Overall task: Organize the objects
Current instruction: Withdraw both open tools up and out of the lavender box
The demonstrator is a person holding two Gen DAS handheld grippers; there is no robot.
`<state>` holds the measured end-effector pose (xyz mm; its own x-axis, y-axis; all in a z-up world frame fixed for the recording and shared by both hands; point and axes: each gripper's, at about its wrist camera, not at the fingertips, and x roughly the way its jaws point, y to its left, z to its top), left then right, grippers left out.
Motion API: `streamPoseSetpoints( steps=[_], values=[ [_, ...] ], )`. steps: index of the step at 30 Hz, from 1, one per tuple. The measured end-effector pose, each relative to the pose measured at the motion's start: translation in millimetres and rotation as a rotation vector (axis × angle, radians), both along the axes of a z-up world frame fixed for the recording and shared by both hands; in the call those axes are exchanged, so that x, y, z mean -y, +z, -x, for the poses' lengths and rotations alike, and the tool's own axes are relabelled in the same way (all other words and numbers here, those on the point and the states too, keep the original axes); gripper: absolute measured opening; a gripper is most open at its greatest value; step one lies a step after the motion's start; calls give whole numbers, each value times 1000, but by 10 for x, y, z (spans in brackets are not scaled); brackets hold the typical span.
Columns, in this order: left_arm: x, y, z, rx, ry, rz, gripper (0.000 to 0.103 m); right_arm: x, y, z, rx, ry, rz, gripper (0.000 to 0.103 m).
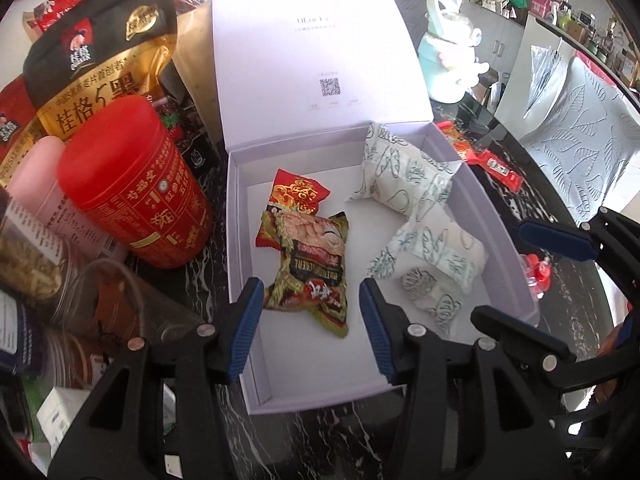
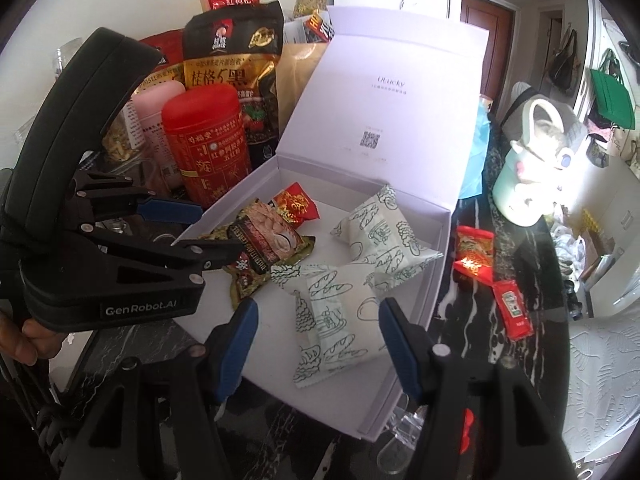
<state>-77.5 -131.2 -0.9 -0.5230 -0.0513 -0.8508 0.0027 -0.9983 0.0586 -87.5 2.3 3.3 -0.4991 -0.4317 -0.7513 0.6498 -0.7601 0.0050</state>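
Box: pale lilac cardboard gift box [image 1: 496, 240], lid standing upright at the back, resting on the black white-veined marble tabletop [image 2: 472, 308].
Box contents, left half: green-and-brown crinkled foil snack packet [image 1: 312, 276] lying flat, overlapping the lower edge of a small red-and-gold foil sachet [image 1: 298, 192] behind it.
Box contents, right half: three white paper-wrapped pastries printed with green bread drawings [image 2: 340, 320], lying close together; the two nearer ones touch.
Left gripper [image 1: 312, 324]: black frame with blue pads, jaws parted and empty, hovering over the near end of the snack packet without touching it.
Right gripper [image 2: 316, 348]: same make, jaws apart, nothing between the pads, poised above the nearest pastry.
Outside the box, right: red ketchup sachet [image 2: 514, 316] and a red-and-gold foil packet [image 2: 474, 252] lying on the tabletop, near each other.
Outside the box, left: red cylindrical tin with gold lettering [image 1: 136, 184] just beside the box wall; pink cylinder [image 1: 36, 184] beside the tin; black-and-gold oat bag [image 1: 96, 64] standing behind.
Person: fingers of one hand [image 2: 20, 340] on the left gripper's handle.
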Motion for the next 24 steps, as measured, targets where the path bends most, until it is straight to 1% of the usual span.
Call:
streamPoseSetpoints(
  steps=[6,10,24],
  values=[
    [20,165,-232,-29,-1,6,48,-74,118,-190,-31,-11,1,64],
    [-26,214,-338,-41,-7,7,50,-130,182,-307,-50,-20,2,64],
    [-301,334,-622,-71,-57,6,51,-386,321,-677,-87,-67,-5,64]
  ],
)
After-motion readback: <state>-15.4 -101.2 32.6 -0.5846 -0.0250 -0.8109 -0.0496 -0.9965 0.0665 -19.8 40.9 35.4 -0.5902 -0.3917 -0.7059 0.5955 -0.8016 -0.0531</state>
